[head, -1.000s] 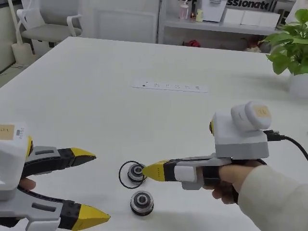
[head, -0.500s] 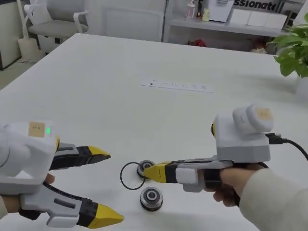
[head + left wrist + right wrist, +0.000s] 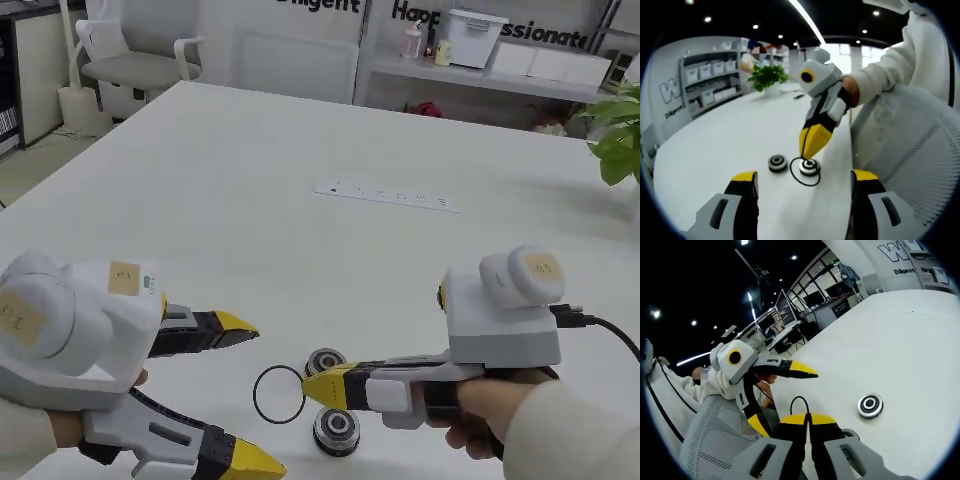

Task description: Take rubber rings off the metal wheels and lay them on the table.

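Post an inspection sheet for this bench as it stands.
Surface: white table, no marks seen.
Job's things: rubber ring beside far wheel, pinched at one edge; near wheel shows dark rim.
Clutter: power strip mid-table.
Grippers: left gripper open, fingers wide; right gripper shut on rubber ring.
Cables: black cable off right gripper.
Surroundings: chair, shelf, plant.

A second ago the rubber ring (image 3: 254, 394) circled the rear metal wheel (image 3: 325, 362). Now it hangs at the wheel's 9 o'clock, pinched by the right hand-held gripper (image 3: 306, 388) and seemingly lifted off the tabletop (image 3: 300, 250). The left hand-held gripper (image 3: 267, 399) has advanced towards them.
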Available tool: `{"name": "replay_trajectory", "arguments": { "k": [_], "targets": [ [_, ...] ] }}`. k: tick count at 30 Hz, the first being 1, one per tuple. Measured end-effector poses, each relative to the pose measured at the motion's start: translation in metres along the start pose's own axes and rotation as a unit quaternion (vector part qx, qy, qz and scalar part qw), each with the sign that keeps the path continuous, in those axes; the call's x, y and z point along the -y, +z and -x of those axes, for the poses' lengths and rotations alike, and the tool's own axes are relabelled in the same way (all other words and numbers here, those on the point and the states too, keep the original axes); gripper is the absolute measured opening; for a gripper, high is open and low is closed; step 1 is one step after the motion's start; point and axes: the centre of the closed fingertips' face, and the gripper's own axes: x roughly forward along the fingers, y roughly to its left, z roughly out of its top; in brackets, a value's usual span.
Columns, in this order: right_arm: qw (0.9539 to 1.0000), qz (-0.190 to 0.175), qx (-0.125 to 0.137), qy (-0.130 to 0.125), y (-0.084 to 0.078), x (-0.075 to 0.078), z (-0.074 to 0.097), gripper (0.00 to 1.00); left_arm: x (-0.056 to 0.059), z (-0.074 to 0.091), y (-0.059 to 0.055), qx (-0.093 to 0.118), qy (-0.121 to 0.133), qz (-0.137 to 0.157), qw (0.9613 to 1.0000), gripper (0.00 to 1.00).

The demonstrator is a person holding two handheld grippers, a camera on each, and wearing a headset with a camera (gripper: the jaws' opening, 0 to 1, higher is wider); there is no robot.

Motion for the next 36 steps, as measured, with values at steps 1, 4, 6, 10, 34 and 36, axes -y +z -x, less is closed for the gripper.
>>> {"name": "replay_trajectory", "arguments": {
  "k": [1,4,6,10,34,36],
  "targets": [
    [0.9999,-0.011,0.003,0.003,0.000,-0.001,-0.001,0.00,0.000,0.000,0.000,0.000,0.000,0.000,1.0000,0.77],
    [0.9998,-0.016,0.003,0.008,0.001,-0.004,-0.007,0.00,0.000,0.000,0.000,0.002,-0.002,-0.003,1.0000,0.77],
    [0.9999,-0.005,-0.009,0.008,-0.003,-0.006,-0.012,0.00,-0.001,0.000,0.001,0.004,-0.001,-0.004,1.0000,0.77],
    [0.9996,-0.003,-0.028,0.002,-0.012,-0.002,-0.020,0.00,-0.001,0.001,0.001,0.005,0.001,-0.004,1.0000,0.77],
    [0.9953,0.058,-0.055,-0.054,-0.023,0.025,-0.033,0.00,-0.001,0.001,-0.007,-0.006,0.005,0.006,1.0000,0.77],
    [0.9948,0.063,-0.053,-0.060,-0.023,0.028,-0.032,0.00,-0.001,0.001,-0.007,-0.007,0.005,0.006,0.9999,0.77]
  ]
}}
